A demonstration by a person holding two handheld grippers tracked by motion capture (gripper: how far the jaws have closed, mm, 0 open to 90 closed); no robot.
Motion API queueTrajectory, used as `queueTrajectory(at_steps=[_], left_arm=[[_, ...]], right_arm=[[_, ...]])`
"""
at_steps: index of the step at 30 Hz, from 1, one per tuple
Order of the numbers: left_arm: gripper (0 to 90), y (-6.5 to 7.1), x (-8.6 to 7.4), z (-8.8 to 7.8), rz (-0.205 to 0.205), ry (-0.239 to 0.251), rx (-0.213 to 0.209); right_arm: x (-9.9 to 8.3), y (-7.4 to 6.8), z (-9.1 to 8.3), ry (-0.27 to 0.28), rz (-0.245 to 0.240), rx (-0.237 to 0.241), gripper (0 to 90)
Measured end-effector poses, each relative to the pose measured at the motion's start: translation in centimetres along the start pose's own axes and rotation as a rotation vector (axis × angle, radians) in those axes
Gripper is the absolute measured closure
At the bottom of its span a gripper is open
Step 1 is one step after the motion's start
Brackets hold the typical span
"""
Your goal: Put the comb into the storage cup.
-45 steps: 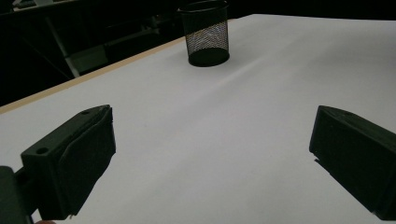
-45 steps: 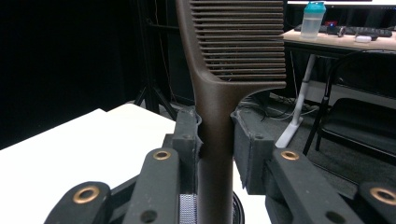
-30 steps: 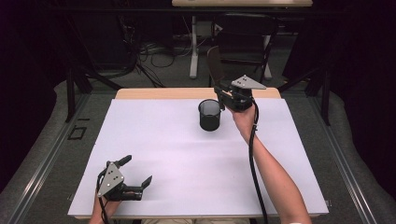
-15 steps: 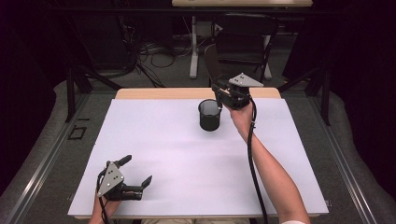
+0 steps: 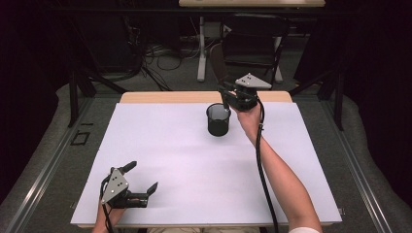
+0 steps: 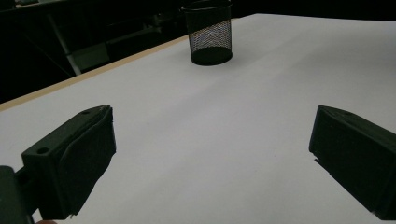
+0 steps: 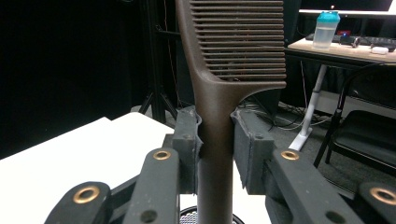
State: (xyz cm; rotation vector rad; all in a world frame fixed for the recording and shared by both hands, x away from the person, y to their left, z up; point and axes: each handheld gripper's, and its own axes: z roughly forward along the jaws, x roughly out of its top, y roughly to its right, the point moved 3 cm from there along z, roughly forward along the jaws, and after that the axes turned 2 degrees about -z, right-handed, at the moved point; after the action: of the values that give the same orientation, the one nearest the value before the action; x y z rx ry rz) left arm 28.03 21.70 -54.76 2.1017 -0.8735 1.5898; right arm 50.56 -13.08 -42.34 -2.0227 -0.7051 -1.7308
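A black mesh cup [image 5: 218, 119] stands upright at the back middle of the white table [image 5: 194, 170]. My right gripper [image 5: 228, 95] hovers just above the cup's far right rim, shut on the handle of a dark brown comb [image 5: 217, 60]. The comb stands upright, teeth end up. In the right gripper view the pads [image 7: 189, 140] squeeze the comb's handle [image 7: 215, 154], and the cup's rim [image 7: 187, 215] shows right below. My left gripper [image 5: 143, 176] rests low at the table's front left, open, with nothing between its fingers. From the left gripper view the cup [image 6: 208, 31] stands far ahead.
Behind the table is a dark floor with cables, a black chair [image 5: 252, 43] and a desk leg [image 5: 200, 48]. A desk with a water bottle [image 7: 327, 30] stands farther back. A wooden strip [image 5: 160, 97] borders the table's far edge.
My right gripper and the comb have shifted slightly left, closer over the cup. The left gripper has stayed put.
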Motion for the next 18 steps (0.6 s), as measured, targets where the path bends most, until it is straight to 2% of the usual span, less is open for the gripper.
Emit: queueTrajectory(at_steps=[18], left_arm=[[0.9, 0.0, 0.0, -0.1, 0.005, 0.000, 0.003]], right_arm=[[-0.4, 0.0, 1.2, 0.011, 0.001, 0.012, 72.4]])
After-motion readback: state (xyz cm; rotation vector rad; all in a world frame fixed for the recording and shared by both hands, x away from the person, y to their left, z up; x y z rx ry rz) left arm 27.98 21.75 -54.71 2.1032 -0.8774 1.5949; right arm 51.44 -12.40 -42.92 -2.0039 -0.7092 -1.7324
